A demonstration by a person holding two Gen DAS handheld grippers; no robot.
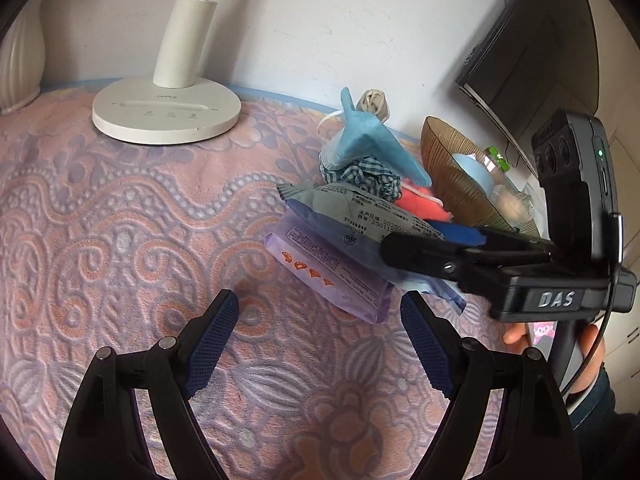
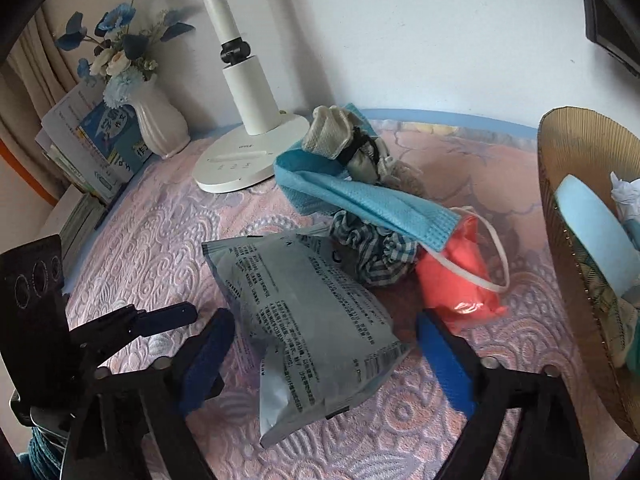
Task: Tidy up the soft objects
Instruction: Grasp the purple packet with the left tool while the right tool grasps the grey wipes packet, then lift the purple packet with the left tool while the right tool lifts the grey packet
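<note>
Two grippers work over a worktop (image 1: 100, 216) covered in a pink embossed cloth.

Farthest left in the right wrist view, well beyond the jaws, stand a stack of books (image 2: 94, 148) and a white vase (image 2: 160, 124) of blue flowers, then a white lamp (image 2: 248, 120).

The left gripper (image 1: 320, 340) hangs with its jaws wide apart and nothing between them; bare cloth lies under the gap. Just ahead of its right finger lies a purple packet (image 1: 332, 276), partly under a grey packet (image 1: 360, 216).

The right gripper (image 2: 326, 356) straddles that grey packet (image 2: 316, 320): the packet lies between the jaws, which stand fairly wide apart. Whether the pads press on its sides cannot be told.

Beyond the grey packet sits the pile of soft things: a checked scrunchie (image 2: 376, 252), a blue face mask (image 2: 360, 200) draped over it, a beige knitted bundle (image 2: 336, 132) behind, and an orange-red pouch (image 2: 460, 280) just ahead of the right finger.

To the right of these jaws stands a brown ribbed bowl (image 2: 568, 152) holding a pale blue roll (image 2: 596, 224).
</note>
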